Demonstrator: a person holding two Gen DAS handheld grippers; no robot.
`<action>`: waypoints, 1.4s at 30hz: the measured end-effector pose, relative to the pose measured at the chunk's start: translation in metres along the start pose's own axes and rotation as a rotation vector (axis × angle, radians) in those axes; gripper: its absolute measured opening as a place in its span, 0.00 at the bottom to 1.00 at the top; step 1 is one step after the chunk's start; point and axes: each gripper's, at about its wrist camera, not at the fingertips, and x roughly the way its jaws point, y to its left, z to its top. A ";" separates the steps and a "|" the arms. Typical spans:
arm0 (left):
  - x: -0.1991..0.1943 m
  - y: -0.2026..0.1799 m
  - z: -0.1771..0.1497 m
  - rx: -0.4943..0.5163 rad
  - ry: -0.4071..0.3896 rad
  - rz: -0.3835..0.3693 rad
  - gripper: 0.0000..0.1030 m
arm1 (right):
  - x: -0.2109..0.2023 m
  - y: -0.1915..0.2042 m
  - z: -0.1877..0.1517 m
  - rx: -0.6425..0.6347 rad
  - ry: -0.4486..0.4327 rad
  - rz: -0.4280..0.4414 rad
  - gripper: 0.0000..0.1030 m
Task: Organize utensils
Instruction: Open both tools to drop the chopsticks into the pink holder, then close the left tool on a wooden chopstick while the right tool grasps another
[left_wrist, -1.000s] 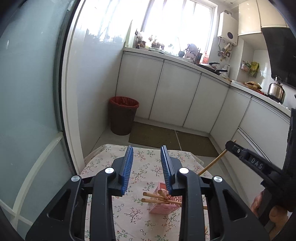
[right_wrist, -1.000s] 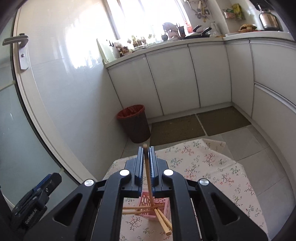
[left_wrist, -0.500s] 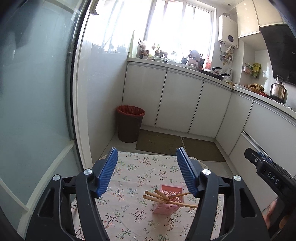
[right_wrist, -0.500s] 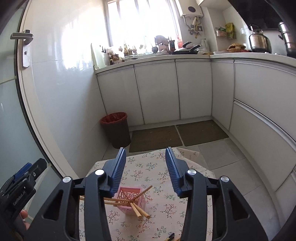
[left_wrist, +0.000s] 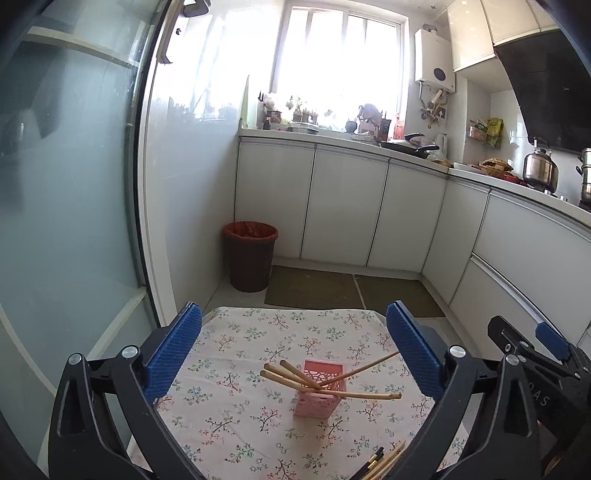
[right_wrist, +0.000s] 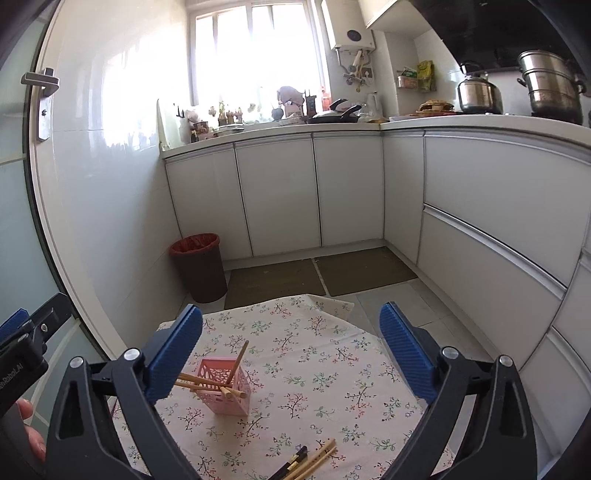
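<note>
A pink lattice holder (left_wrist: 319, 391) (right_wrist: 225, 387) stands on the floral tablecloth (left_wrist: 240, 424) (right_wrist: 332, 369). Several wooden chopsticks (left_wrist: 364, 395) (right_wrist: 239, 360) lean in it and stick out over its rim. More loose chopsticks (left_wrist: 388, 459) (right_wrist: 317, 458), wooden and dark, lie at the cloth's near edge. My left gripper (left_wrist: 293, 310) hangs above and behind the holder; its jaws are opening, with nothing between them. My right gripper (right_wrist: 291, 311) is also drawn back; its jaws are opening and hold nothing. Each gripper shows at the edge of the other's view.
A dark bin with a red liner (left_wrist: 250, 254) (right_wrist: 199, 266) stands on the floor beyond the table. White cabinets (right_wrist: 347, 192) run along the back and right, and a frosted glass door (left_wrist: 66, 221) lies to the left. A hand (right_wrist: 33, 435) holds the left gripper.
Both grippers went from nearly shut to wide apart and drew back and up from the holder. The right one let go of a chopstick, which now leans in the pink holder.
</note>
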 end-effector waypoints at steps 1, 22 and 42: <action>-0.001 -0.002 -0.002 0.006 0.003 0.000 0.93 | -0.004 -0.004 -0.002 0.006 -0.004 -0.002 0.94; 0.034 -0.083 -0.118 0.282 0.426 -0.197 0.93 | -0.002 -0.163 -0.127 0.277 0.338 -0.104 0.94; 0.188 -0.213 -0.218 0.658 0.920 -0.332 0.36 | 0.032 -0.233 -0.186 0.545 0.505 -0.073 0.94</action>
